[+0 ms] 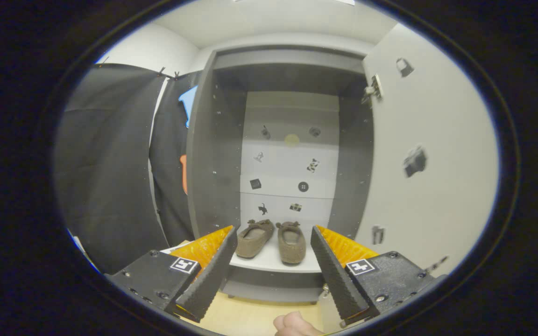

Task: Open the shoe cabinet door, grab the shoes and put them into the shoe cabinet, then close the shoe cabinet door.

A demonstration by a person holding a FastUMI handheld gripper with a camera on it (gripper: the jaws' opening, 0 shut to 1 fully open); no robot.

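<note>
My gripper (273,261) has its fingers spread wide and holds nothing; between them I look straight into the shoe cabinet (213,140). The pair of shoes (272,239) already sits on the white bottom shelf (269,262), just beyond the fingertips, side by side with the toes toward the back panel and the heels toward me, the left shoe angled slightly and the right one more nearly straight in. So I judge the loading step done, and what remains is closing up. The relation that matters now is where the door (428,158) lies from my fingers: it stands swung open on the right side of the cabinet, hinged at the cabinet's right wall, and its broad pale face runs from that hinge line out toward me, to the right of my right finger (332,268). Its long axis is vertical, and I cannot make out its free edge cleanly. To shut it, I expect I must bring the gripper around to the right, get behind or against the door's outer part, and sweep it leftward across the opening. A fingertip of the hand (294,325) holding the rig shows below the fingers, over the light wooden floor (245,317).
</note>
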